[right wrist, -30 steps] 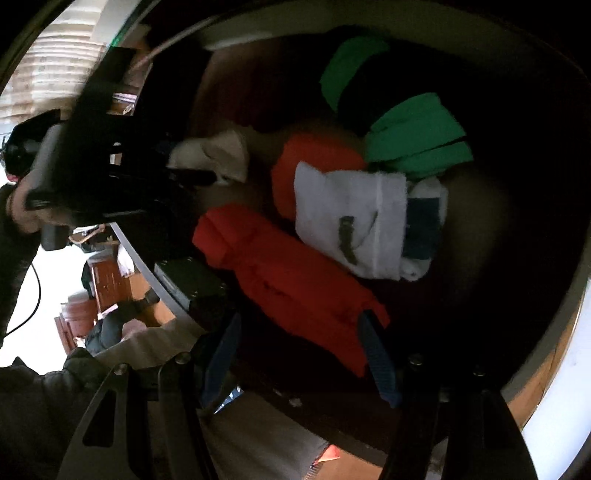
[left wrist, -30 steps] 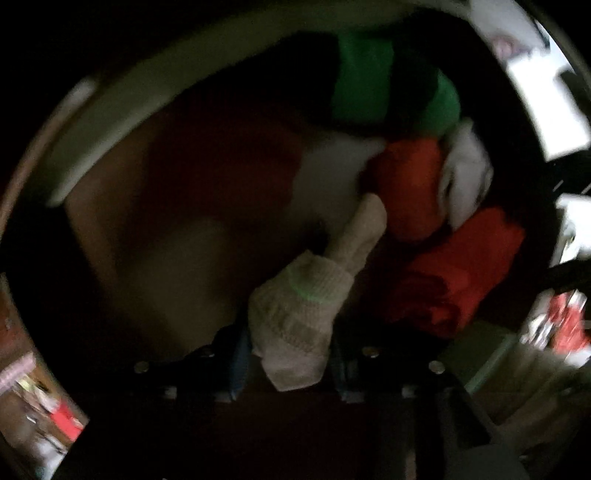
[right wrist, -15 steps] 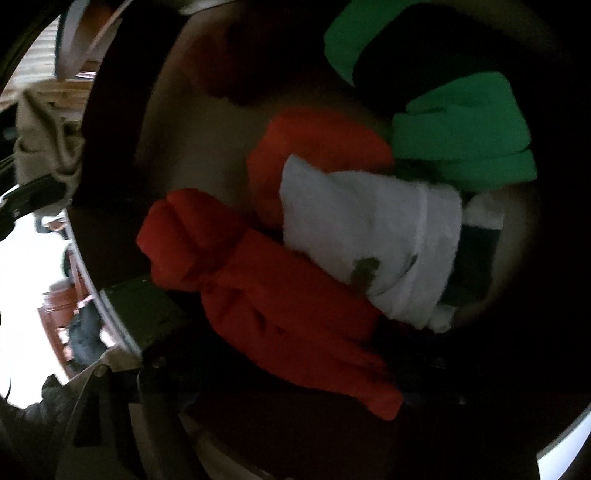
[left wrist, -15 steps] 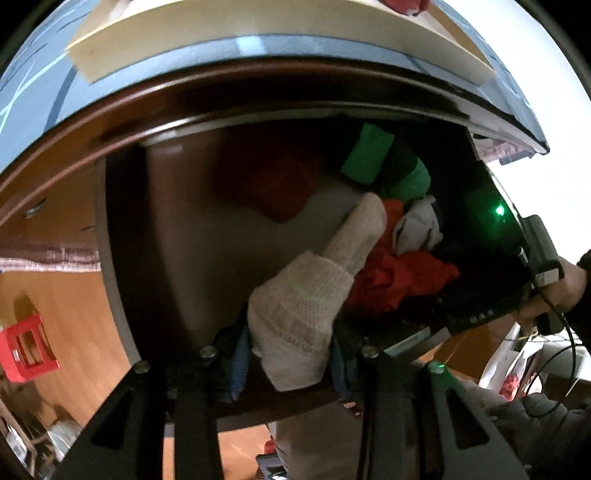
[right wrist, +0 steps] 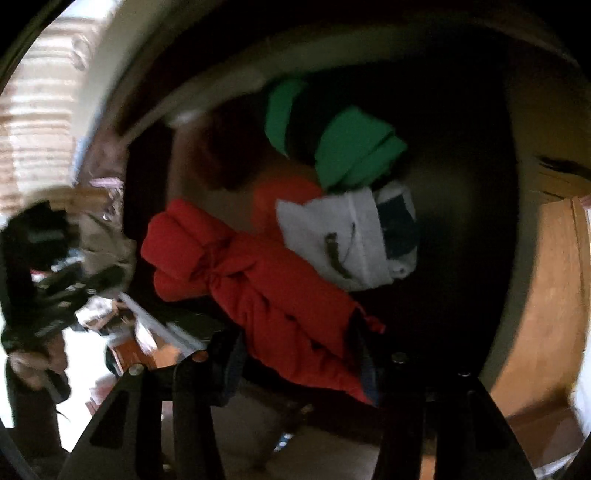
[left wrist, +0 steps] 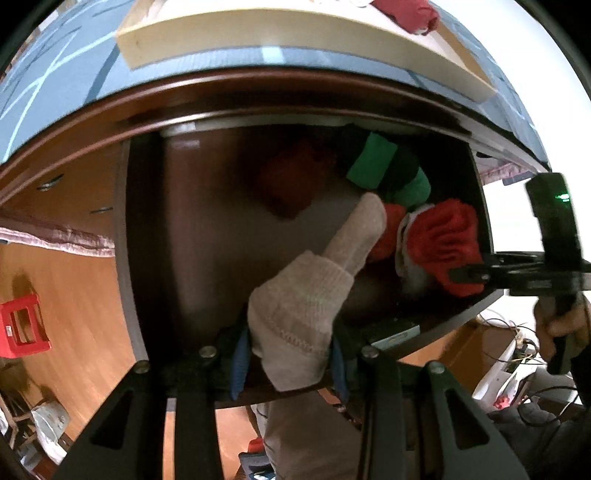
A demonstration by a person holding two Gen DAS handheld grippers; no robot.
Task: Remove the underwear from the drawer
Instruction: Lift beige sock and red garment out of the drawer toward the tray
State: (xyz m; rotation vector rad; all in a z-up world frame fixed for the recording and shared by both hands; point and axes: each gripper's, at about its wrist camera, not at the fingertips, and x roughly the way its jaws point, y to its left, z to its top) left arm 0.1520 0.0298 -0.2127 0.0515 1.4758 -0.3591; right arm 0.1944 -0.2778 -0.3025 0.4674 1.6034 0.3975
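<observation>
The open dark-brown drawer (left wrist: 147, 258) holds a heap of folded garments on its right side. My left gripper (left wrist: 290, 354) hangs above the drawer, pointing steeply down, shut on a beige knitted garment (left wrist: 306, 295) between its blue pads. My right gripper (right wrist: 301, 354) is down in the drawer with its jaws closing on a red garment (right wrist: 258, 280), which bunches up between the pads. In the left wrist view the red garment (left wrist: 443, 240) is gathered at the right gripper (left wrist: 465, 275). A white garment (right wrist: 332, 236) and a green-and-black one (right wrist: 351, 147) lie behind it.
An orange piece (right wrist: 280, 195) and a dark red one (left wrist: 295, 181) also lie in the drawer. Above it, a blue patterned top carries a cream tray (left wrist: 295, 33) with a red cloth (left wrist: 406, 14). A red stool (left wrist: 22, 325) stands on the wooden floor at left.
My left gripper has risen out of the drawer with the beige garment in it. My right gripper dipped toward the heap and its jaws have narrowed around the red garment.
</observation>
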